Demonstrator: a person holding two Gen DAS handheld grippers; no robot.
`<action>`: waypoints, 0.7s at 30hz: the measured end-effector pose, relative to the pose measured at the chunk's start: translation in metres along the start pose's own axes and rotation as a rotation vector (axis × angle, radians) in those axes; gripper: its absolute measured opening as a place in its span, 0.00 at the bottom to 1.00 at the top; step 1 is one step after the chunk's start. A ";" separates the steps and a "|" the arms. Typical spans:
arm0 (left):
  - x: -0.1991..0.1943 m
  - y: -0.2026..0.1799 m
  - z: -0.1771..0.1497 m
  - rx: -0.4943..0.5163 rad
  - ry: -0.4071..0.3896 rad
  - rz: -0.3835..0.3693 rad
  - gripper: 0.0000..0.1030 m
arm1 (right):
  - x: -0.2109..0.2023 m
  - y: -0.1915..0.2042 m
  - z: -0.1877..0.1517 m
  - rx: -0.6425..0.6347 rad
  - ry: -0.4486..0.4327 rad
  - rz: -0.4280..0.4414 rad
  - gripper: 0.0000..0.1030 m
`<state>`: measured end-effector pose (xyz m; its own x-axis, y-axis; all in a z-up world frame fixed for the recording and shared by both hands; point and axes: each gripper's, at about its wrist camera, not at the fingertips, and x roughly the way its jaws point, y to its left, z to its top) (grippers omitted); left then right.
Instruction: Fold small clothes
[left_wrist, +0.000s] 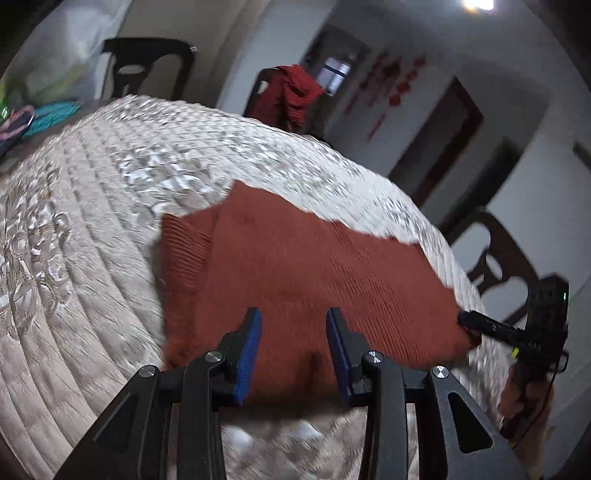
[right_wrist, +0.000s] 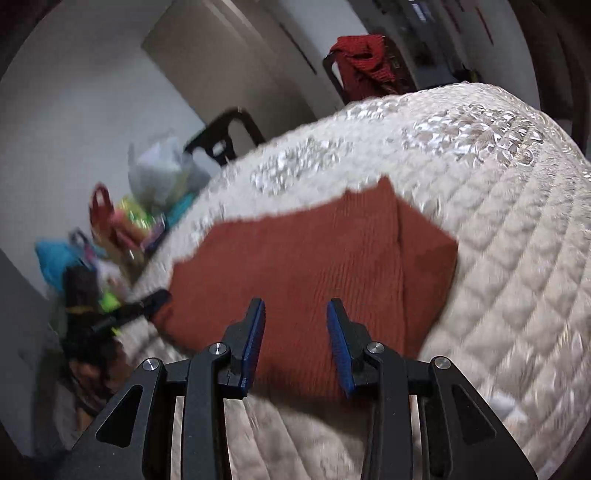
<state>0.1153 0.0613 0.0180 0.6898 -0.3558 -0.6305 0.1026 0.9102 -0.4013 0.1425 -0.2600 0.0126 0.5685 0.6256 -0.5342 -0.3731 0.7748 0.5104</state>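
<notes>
Between your left gripper's (left_wrist: 293, 321) parted blue pads nothing is caught; your right gripper (right_wrist: 295, 314) also stands apart and empty. Just beyond both, the rust knit (left_wrist: 295, 266) lies flat on the quilt (left_wrist: 92, 258), with chairs (left_wrist: 147, 70) farther off.

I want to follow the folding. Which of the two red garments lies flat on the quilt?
The rust-red knit garment lies flat on the quilt. The darker red garment hangs over a chair behind it.
</notes>
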 end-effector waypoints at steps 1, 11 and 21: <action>0.002 -0.004 -0.002 0.029 0.006 0.014 0.38 | 0.003 0.001 -0.003 -0.017 0.010 -0.021 0.35; -0.011 -0.023 -0.015 0.085 0.029 0.026 0.38 | -0.020 -0.003 -0.016 -0.045 -0.028 -0.111 0.15; 0.041 -0.088 -0.028 0.242 0.125 0.032 0.38 | 0.029 0.021 -0.027 -0.113 0.090 -0.067 0.15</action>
<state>0.1148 -0.0391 0.0092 0.6030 -0.3361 -0.7235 0.2608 0.9401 -0.2194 0.1316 -0.2228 -0.0100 0.5289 0.5736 -0.6256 -0.4191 0.8174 0.3952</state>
